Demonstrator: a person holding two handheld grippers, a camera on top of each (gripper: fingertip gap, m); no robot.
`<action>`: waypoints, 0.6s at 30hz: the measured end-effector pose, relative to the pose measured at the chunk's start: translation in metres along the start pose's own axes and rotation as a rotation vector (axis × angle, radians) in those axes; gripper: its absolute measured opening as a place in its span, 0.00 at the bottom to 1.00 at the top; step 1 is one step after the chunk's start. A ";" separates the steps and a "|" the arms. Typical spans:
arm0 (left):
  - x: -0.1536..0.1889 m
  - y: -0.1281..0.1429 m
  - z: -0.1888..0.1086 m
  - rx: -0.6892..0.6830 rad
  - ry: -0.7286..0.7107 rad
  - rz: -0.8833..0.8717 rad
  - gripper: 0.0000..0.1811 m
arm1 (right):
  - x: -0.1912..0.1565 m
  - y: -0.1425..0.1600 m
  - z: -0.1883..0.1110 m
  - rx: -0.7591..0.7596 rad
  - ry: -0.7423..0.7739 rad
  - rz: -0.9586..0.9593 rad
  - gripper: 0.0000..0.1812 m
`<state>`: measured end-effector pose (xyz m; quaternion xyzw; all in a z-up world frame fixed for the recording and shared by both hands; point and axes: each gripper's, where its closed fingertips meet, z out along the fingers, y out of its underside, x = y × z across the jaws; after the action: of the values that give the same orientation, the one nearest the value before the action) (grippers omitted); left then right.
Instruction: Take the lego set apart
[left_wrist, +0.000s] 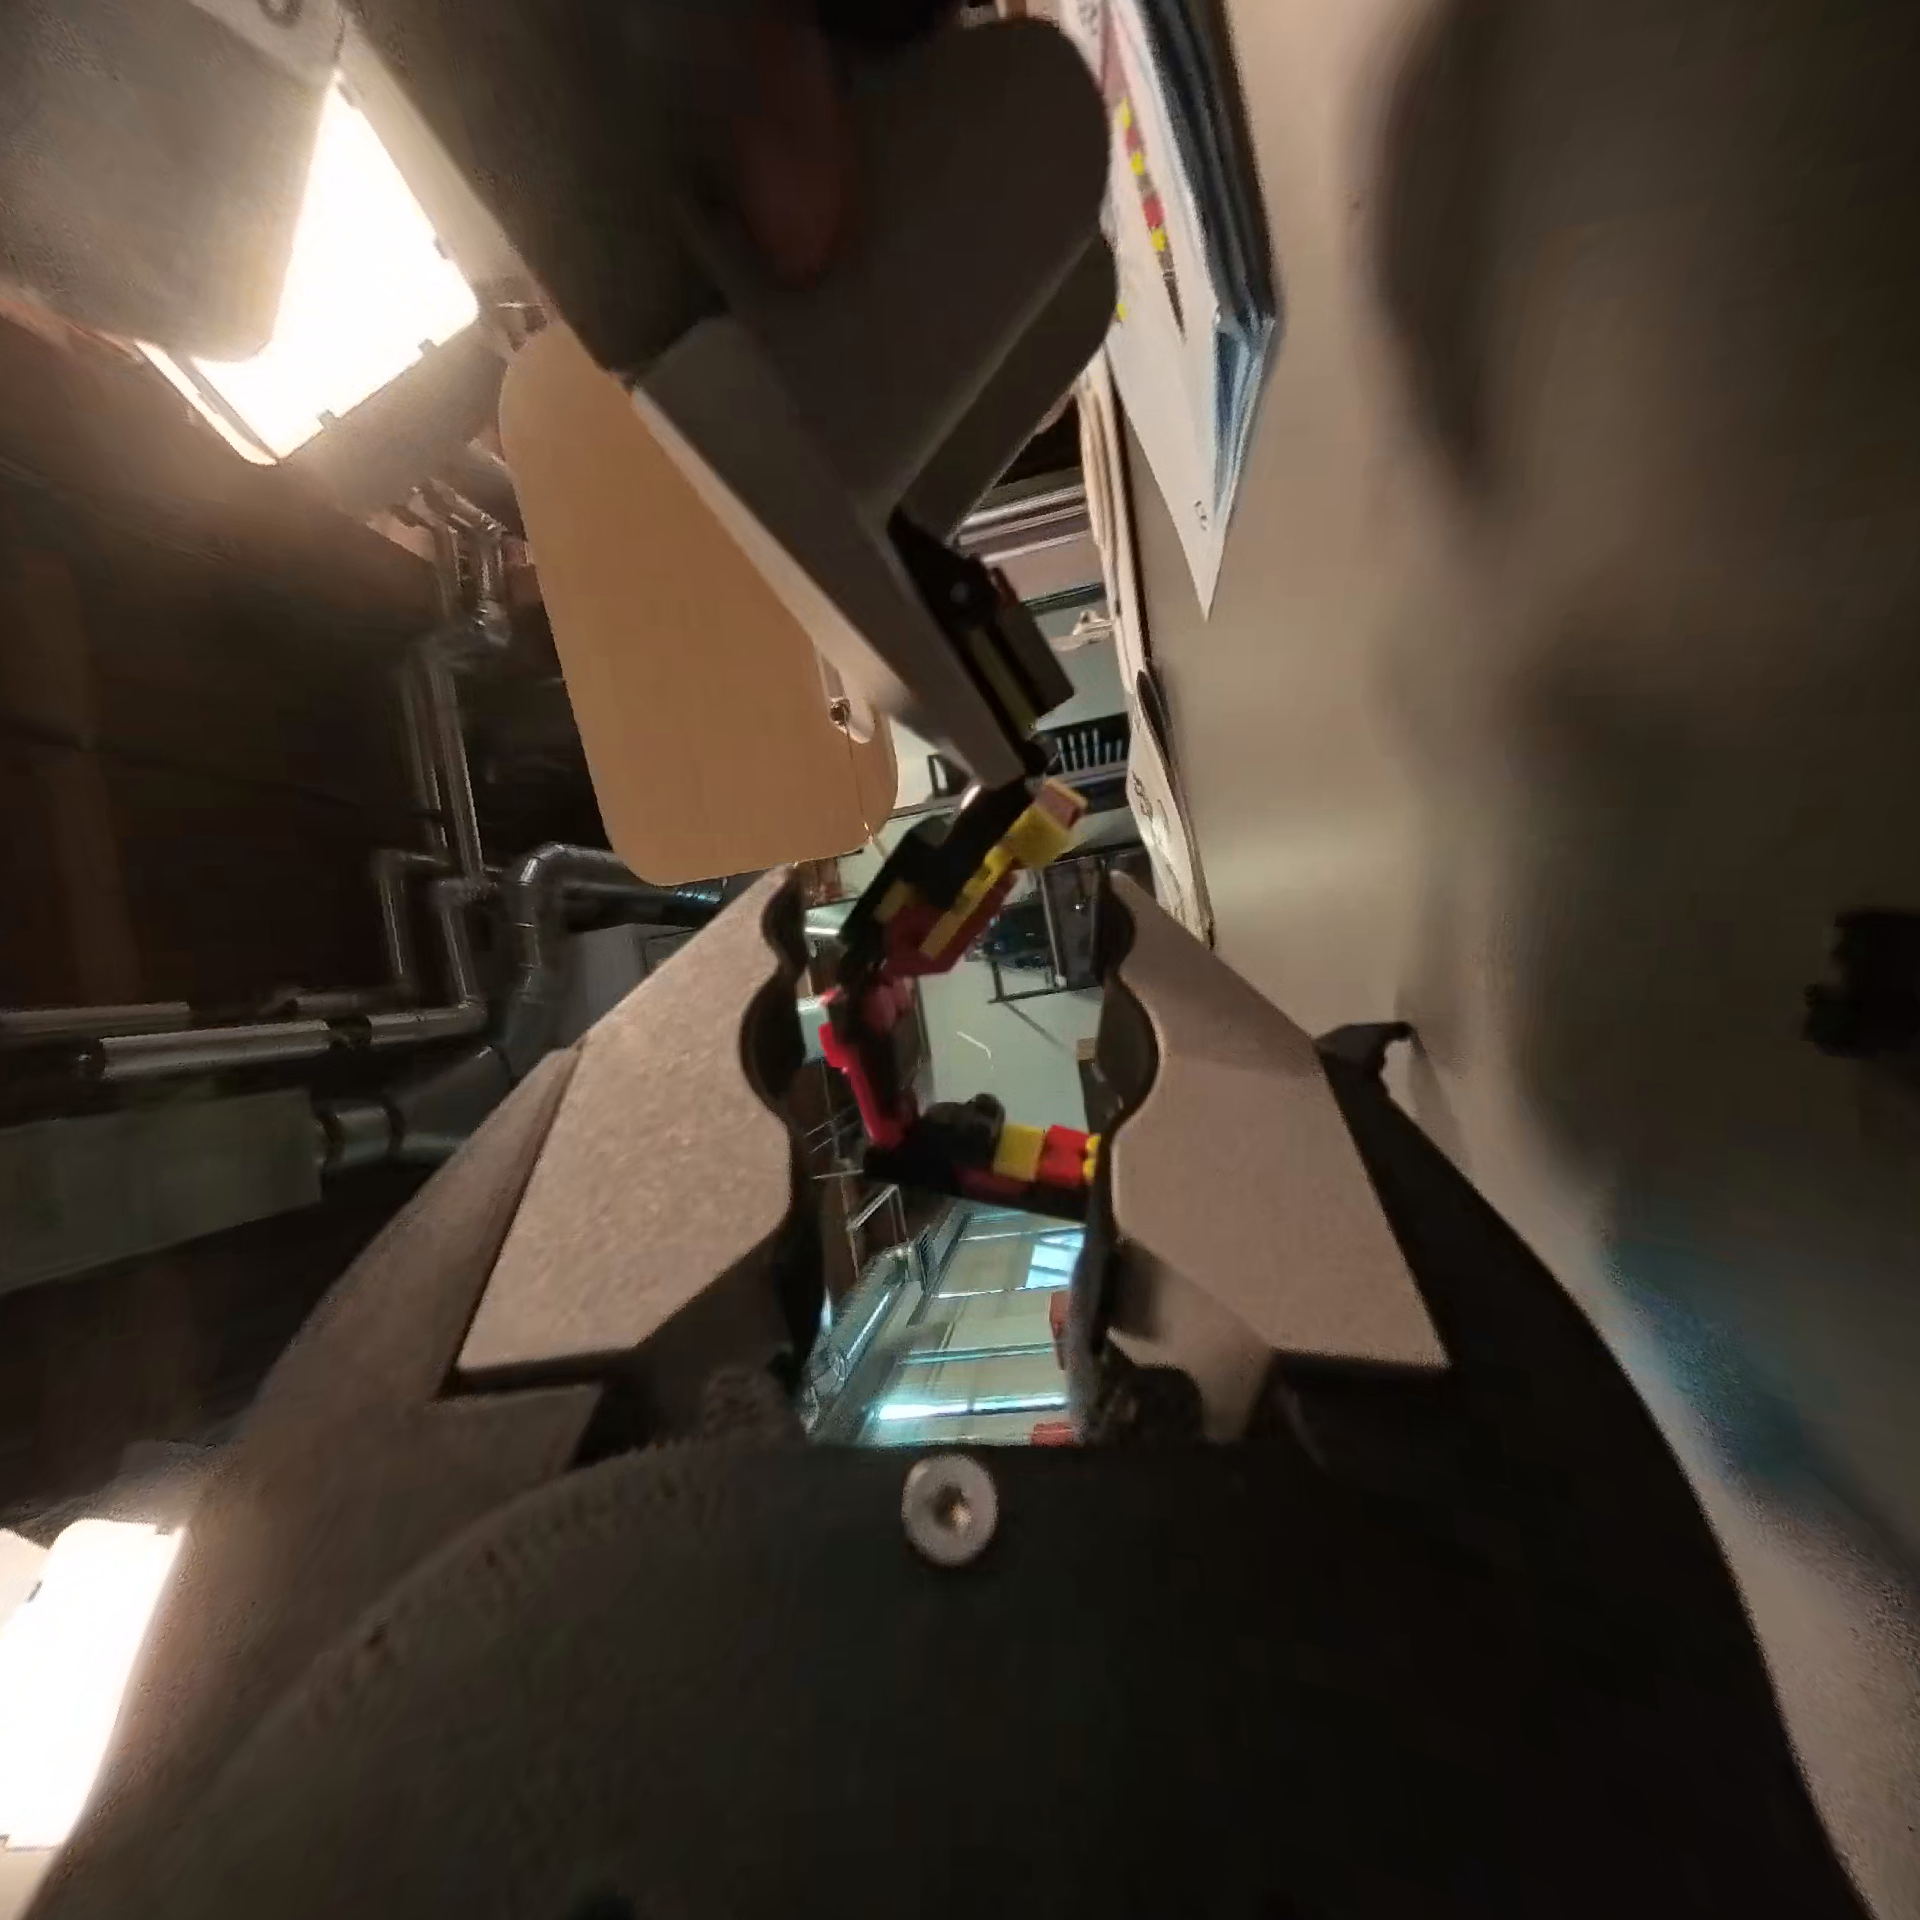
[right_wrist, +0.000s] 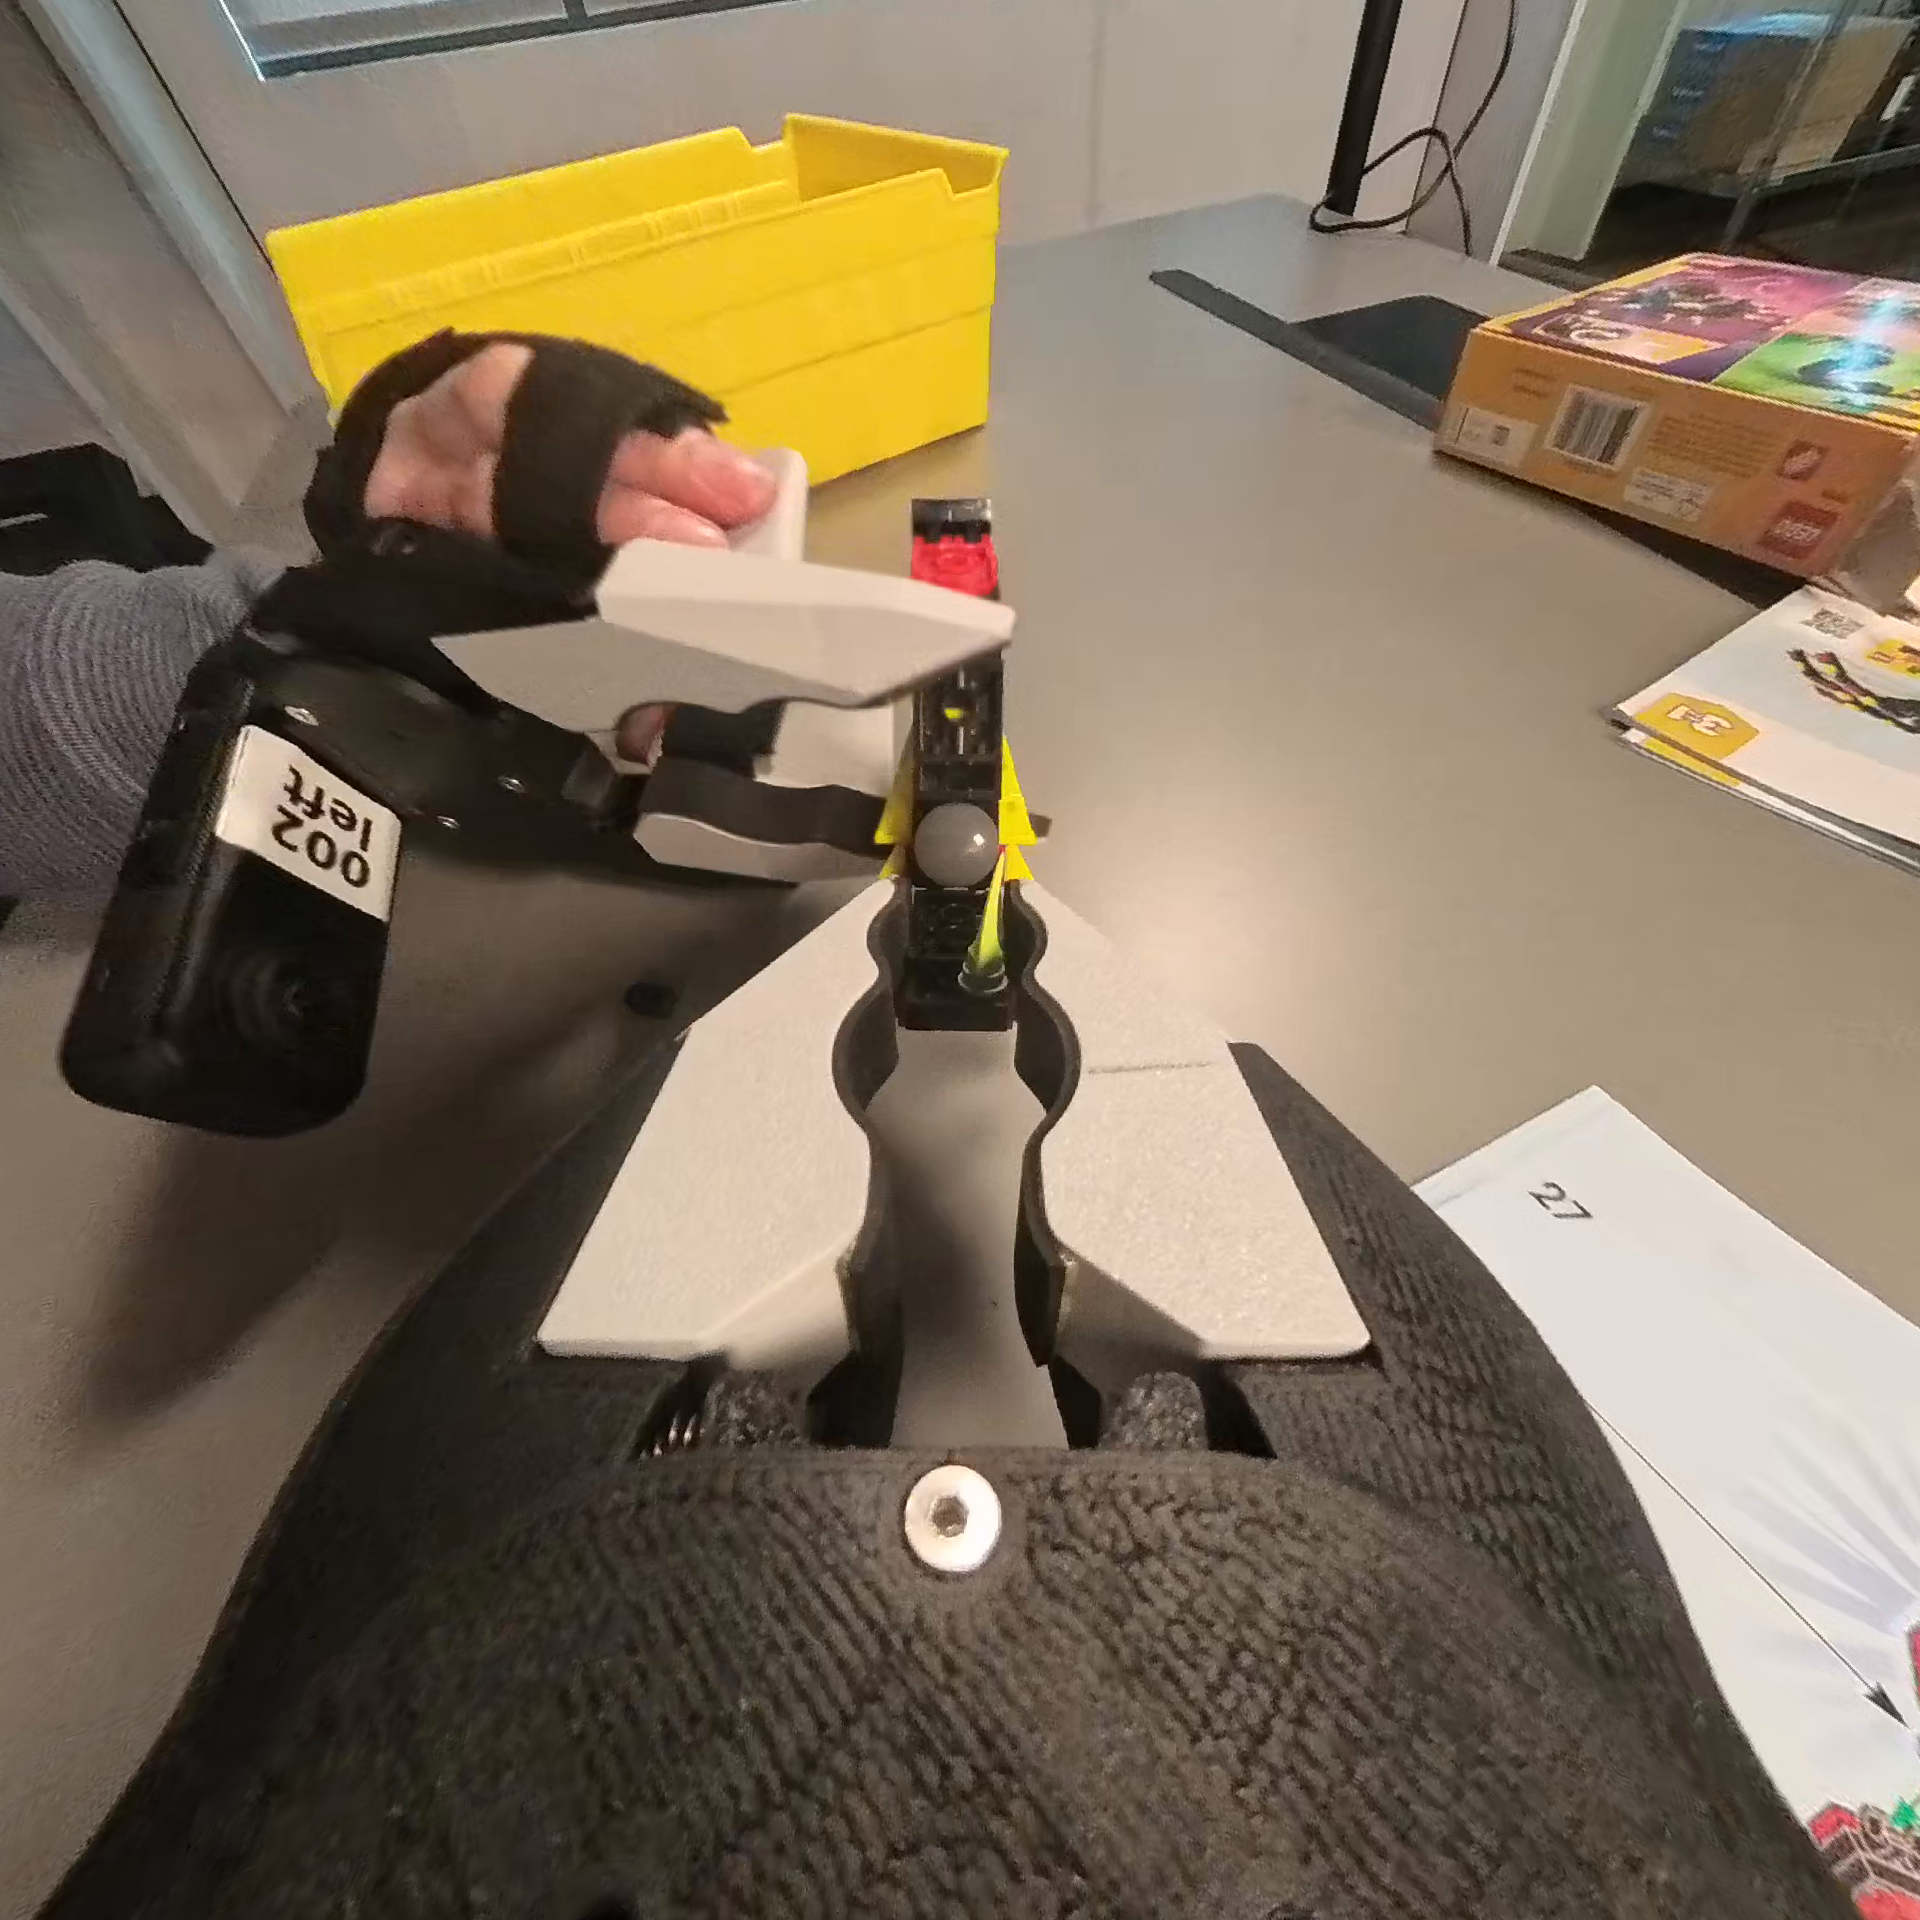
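A small red, yellow and black lego model (right_wrist: 956, 769) is held upright above the grey table. My right gripper (right_wrist: 958, 920) is shut on its black lower end. My left gripper (right_wrist: 945, 727) comes in from the left, turned on its side, one finger above the other, and is open. Its fingers bracket the model's middle. In the left wrist view the model (left_wrist: 935, 987) curves between my left gripper's (left_wrist: 951, 914) spread fingers. Its lower part touches one finger (left_wrist: 1132, 1122), and the other finger stands apart. The right gripper (left_wrist: 1003, 800) grips the model's far end from above.
A yellow plastic bin (right_wrist: 644, 281) stands at the back of the grey table (right_wrist: 1299, 644). A lego box (right_wrist: 1683, 405) lies at the far right. Open instruction booklets lie at right (right_wrist: 1787, 717) and near right (right_wrist: 1714, 1403). A gloved hand (right_wrist: 520, 447) holds the left gripper. Left and right tips are no more than a few centimetres apart.
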<state>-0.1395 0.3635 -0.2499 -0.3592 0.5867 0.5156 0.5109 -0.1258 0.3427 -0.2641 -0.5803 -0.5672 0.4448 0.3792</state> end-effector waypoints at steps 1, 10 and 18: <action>0.001 0.000 0.000 -0.001 0.000 0.011 0.27 | 0.000 0.000 0.000 -0.001 -0.001 -0.001 0.09; -0.009 0.020 -0.008 -0.079 -0.035 0.155 0.13 | 0.003 -0.015 -0.002 0.112 0.037 -0.003 0.23; -0.010 0.089 -0.023 -0.254 -0.027 0.242 0.12 | 0.007 -0.005 0.003 0.043 0.048 0.039 0.19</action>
<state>-0.2270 0.3592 -0.2207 -0.3409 0.5488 0.6480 0.4034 -0.1303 0.3501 -0.2608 -0.5934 -0.5368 0.4500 0.3966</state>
